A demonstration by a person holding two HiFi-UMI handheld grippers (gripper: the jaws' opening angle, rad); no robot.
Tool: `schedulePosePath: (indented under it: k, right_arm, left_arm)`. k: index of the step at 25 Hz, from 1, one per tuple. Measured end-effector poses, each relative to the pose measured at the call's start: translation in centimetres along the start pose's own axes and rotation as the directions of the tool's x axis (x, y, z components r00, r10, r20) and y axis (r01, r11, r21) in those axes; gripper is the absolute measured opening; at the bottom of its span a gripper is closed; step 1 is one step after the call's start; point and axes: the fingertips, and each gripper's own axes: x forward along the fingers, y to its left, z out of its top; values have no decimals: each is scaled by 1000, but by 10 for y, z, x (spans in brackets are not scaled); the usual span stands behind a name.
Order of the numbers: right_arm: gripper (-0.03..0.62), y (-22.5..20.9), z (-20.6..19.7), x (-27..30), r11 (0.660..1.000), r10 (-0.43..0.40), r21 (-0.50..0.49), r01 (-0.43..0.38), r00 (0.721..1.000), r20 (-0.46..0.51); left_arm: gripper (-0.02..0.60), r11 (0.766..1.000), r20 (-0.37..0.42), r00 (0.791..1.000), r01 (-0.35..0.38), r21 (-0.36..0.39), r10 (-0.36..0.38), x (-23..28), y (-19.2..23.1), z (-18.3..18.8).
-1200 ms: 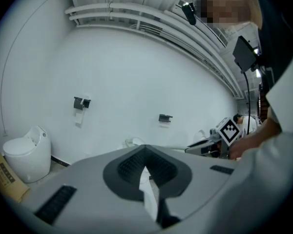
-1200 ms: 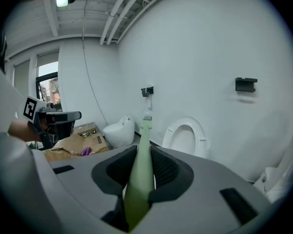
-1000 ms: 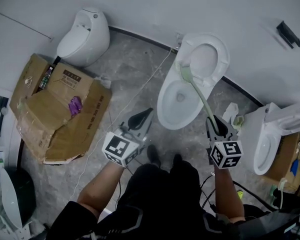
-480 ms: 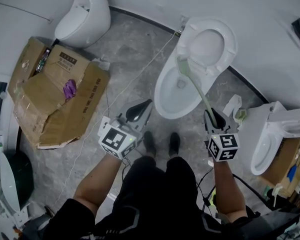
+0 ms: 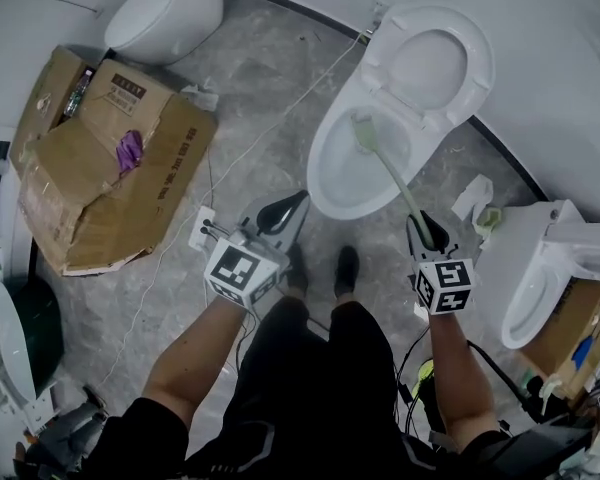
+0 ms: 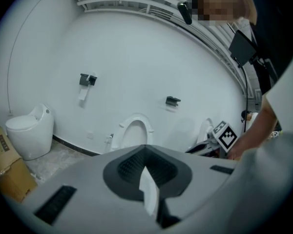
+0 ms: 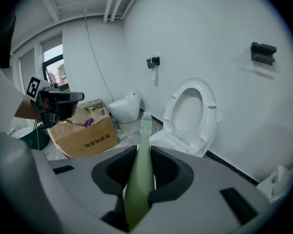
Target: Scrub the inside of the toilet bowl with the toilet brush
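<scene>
Head view has your right gripper (image 5: 426, 234) clamped on the handle end of the green toilet brush (image 5: 392, 176). The bristle head sits inside the toilet bowl (image 5: 323, 173) near its back wall, just below the raised seat (image 5: 430, 63). Press the bristles to the wall and sweep round under the rim, then down toward the drain. Short strokes should stop the long handle twisting in the jaws. Your left gripper (image 5: 280, 216) hangs closed and empty beside the bowl, so leave it clear.

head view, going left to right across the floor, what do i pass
battered brown cardboard box → left tool → open white toilet bowl → right tool holding the pale green toilet brush → second white toilet
</scene>
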Motion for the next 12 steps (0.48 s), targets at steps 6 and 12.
schedulePosePath:
  k: [6, 12]
  right_arm:
    - [94, -3, -42, 18, 999, 26, -16, -27, 998, -57]
    - [94, -4, -80, 38, 998, 55, -34, -59, 993, -106]
  left_arm:
    - [6, 1000, -38, 999, -20, -17, 19, 10, 6, -39]
    - [7, 999, -45, 999, -31, -24, 30, 22, 9, -66]
